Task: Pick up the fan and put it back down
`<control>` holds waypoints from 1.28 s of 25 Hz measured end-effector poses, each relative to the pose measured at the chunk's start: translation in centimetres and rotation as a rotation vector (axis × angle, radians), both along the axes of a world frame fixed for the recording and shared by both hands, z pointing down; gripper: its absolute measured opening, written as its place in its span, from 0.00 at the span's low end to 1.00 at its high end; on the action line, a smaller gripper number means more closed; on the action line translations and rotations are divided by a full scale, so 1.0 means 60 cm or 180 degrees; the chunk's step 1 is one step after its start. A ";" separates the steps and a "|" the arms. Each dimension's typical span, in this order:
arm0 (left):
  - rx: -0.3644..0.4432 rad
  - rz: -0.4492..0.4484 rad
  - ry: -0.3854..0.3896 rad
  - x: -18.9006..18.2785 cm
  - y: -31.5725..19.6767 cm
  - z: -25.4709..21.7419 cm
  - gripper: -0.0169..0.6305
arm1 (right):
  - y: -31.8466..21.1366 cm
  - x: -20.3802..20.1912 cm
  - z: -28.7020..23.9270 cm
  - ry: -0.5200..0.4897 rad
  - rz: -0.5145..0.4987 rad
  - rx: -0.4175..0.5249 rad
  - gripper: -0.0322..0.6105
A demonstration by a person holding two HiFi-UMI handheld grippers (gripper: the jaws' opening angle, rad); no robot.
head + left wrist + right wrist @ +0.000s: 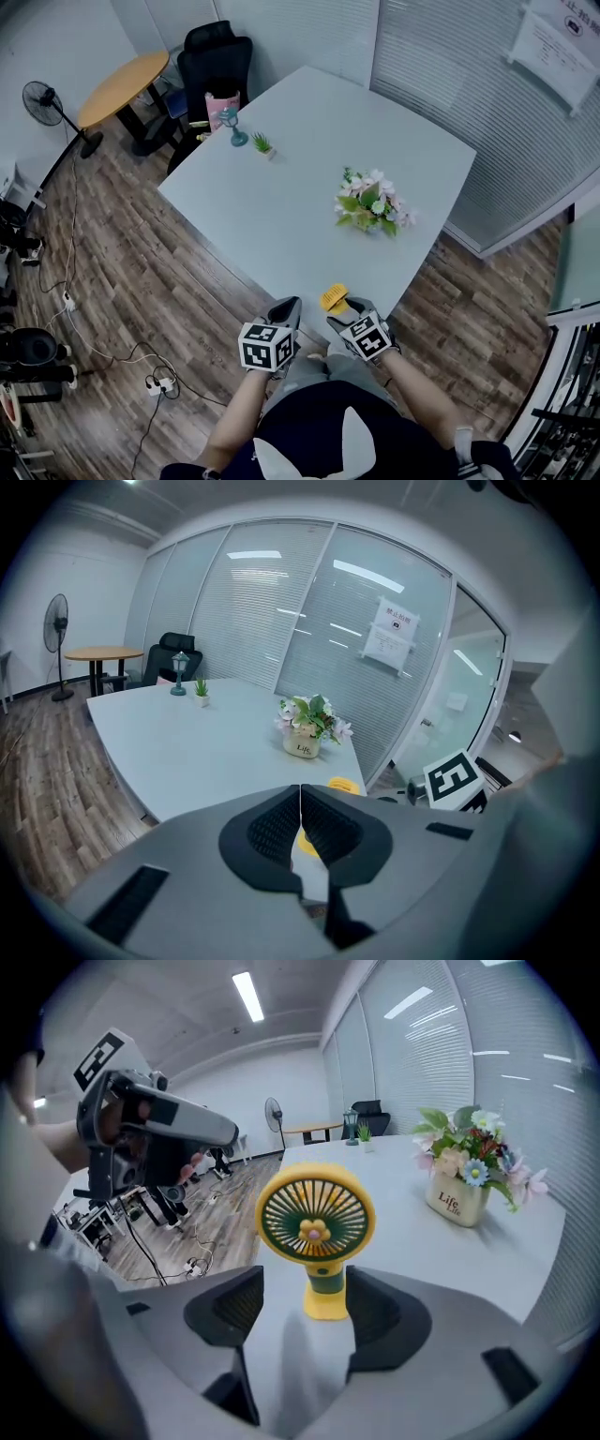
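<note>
Pads of my right gripper point(302, 1305) stand wide apart and clamp nothing. Between their tips, low in the middle of the right gripper view, stands the fan point(315, 1232): yellow, upright on a short stem, its round grille facing straight back at me. Its foot rests on the table point(412, 1241), with a plain gap to the pad at frame left. On the frame-right side it is just beside that pad, touching or not I cannot tell. The long axis runs up and down, across my closing line, so I judge a squeeze would meet the stem squarely once I centre on it. In the head view the fan point(334, 298) sits at the table's near edge, bottom centre, right at this gripper's tips. My left gripper point(300, 803) has its jaws together, nothing in them, and hangs to frame left of the fan, so the right one is nearer. Farther up the table, toward the right, a flower pot point(457, 1199) stands well apart from the fan.
</note>
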State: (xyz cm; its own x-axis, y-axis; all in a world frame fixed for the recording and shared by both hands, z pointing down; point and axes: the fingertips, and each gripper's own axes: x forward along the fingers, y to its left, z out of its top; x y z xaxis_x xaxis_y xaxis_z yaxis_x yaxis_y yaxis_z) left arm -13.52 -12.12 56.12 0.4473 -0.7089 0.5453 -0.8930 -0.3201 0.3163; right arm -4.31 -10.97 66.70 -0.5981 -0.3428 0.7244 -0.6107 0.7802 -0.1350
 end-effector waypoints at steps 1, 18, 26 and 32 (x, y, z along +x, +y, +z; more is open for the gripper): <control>0.0003 0.0010 0.0007 0.000 0.001 -0.002 0.06 | 0.002 0.002 -0.011 -0.0025 0.0045 0.0018 0.47; 0.0204 0.0099 0.0228 0.029 0.022 -0.046 0.06 | 0.020 0.007 -0.197 -0.0601 0.0488 0.0555 0.27; 0.0372 0.0099 0.0256 0.043 0.044 -0.077 0.06 | 0.040 0.002 -0.264 -0.0879 0.0646 0.0831 0.06; 0.0498 0.0105 0.0289 0.055 0.063 -0.104 0.06 | 0.056 0.000 -0.280 -0.0854 0.0618 0.0883 0.05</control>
